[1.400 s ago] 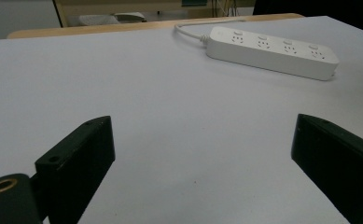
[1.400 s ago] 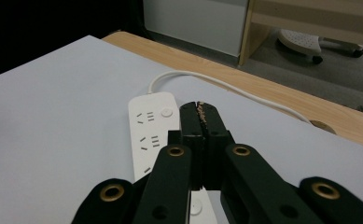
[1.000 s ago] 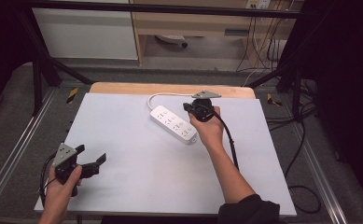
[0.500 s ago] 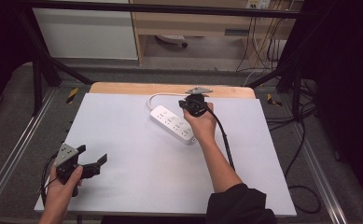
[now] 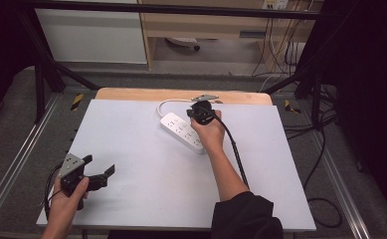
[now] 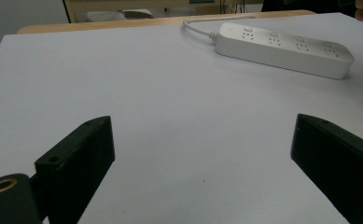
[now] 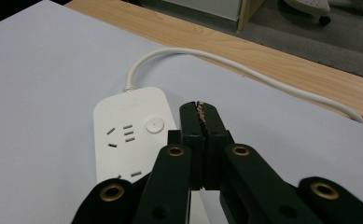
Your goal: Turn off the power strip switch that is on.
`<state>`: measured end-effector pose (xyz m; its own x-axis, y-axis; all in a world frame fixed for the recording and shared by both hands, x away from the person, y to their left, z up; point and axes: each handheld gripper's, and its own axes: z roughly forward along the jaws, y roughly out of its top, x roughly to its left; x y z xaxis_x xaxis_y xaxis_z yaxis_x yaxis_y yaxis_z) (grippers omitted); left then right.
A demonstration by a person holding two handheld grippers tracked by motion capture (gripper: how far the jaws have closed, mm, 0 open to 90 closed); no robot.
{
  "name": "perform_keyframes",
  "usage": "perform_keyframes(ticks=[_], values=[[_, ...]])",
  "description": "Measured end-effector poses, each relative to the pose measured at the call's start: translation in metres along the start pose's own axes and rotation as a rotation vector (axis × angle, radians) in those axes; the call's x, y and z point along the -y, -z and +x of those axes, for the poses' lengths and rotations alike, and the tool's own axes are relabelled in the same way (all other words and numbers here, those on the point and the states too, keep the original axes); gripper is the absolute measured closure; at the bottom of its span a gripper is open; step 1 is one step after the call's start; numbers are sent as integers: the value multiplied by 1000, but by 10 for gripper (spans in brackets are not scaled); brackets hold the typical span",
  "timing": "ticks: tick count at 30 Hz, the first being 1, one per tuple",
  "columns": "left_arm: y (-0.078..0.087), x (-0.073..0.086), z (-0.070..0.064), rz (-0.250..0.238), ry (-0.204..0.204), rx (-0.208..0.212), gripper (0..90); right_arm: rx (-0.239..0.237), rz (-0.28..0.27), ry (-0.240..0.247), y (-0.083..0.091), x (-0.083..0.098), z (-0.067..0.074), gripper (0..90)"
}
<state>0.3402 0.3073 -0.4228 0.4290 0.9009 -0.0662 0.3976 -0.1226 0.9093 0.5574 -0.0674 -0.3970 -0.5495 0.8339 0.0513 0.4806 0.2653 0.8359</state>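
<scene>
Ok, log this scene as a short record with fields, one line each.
surface: white table, wooden strip along its far edge
power strip: white power strip lying flat, far centre, cord curving off its end
left gripper: left gripper near corner, jaws wide apart, holding nothing
right gripper: right gripper jaws pressed together, holding nothing, tips just beside the strip's round button
contact: cannot tell whether the right gripper touches the strip

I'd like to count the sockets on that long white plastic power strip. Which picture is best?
The left gripper view: the white plastic power strip lies whole and unobstructed, four sockets visible. In the high view a hand covers part of it. The right gripper view shows one end.
</scene>
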Motion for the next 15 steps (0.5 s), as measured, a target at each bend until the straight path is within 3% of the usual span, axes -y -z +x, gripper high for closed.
perform_keyframes(ticks=[15], values=[[-2, 0, -2, 2, -2, 7, 49, 4, 28, -28, -10, 4, 1, 900]])
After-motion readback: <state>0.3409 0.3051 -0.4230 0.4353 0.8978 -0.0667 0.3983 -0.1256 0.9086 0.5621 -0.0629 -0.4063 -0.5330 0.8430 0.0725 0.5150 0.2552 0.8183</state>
